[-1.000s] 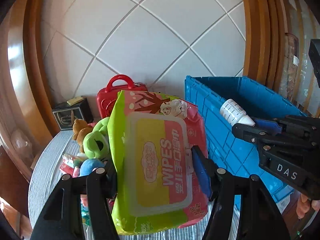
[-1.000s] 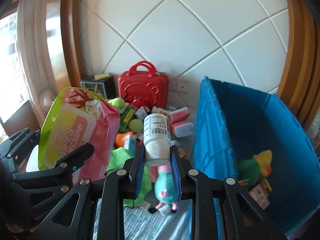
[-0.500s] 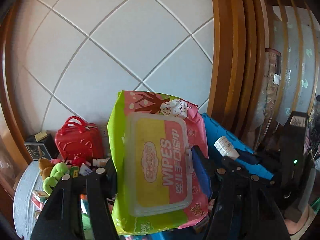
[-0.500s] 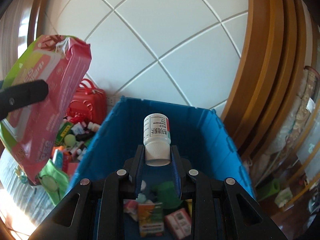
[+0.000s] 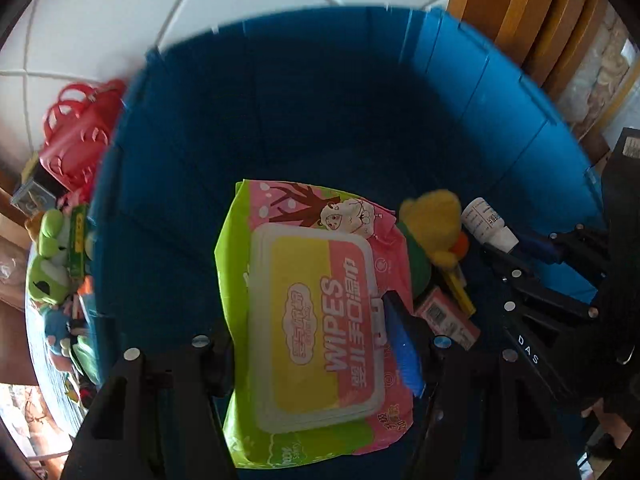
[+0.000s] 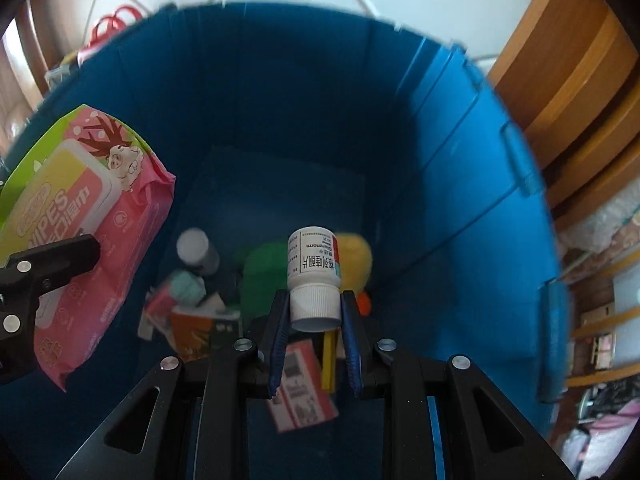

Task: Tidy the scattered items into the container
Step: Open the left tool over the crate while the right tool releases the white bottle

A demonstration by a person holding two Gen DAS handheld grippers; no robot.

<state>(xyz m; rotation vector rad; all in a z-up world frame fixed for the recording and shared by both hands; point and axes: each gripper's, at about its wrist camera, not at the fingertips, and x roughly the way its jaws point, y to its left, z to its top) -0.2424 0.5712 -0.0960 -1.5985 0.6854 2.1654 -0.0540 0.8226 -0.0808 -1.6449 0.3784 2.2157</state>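
My left gripper (image 5: 310, 332) is shut on a pink and green wipes pack (image 5: 316, 320) and holds it over the open blue bin (image 5: 320, 92). My right gripper (image 6: 314, 314) is shut on the cap of a white pill bottle (image 6: 314, 262), also over the bin (image 6: 280, 92). The wipes pack shows at the left of the right wrist view (image 6: 84, 216). The bottle shows at the right of the left wrist view (image 5: 488, 222). On the bin floor lie a yellow plush toy (image 5: 434, 220), small boxes (image 6: 302, 388) and a white-capped bottle (image 6: 196, 248).
Left of the bin on the table stand a red toy suitcase (image 5: 78, 140), a green plush frog (image 5: 48, 264) and other small items. A white tiled wall is behind. Wooden framing (image 6: 576, 80) rises at the right.
Both grippers have moved over the bin and tilted down into it, with the wipes pack and the bottle still held. The bin floor and its contents now fill both views.
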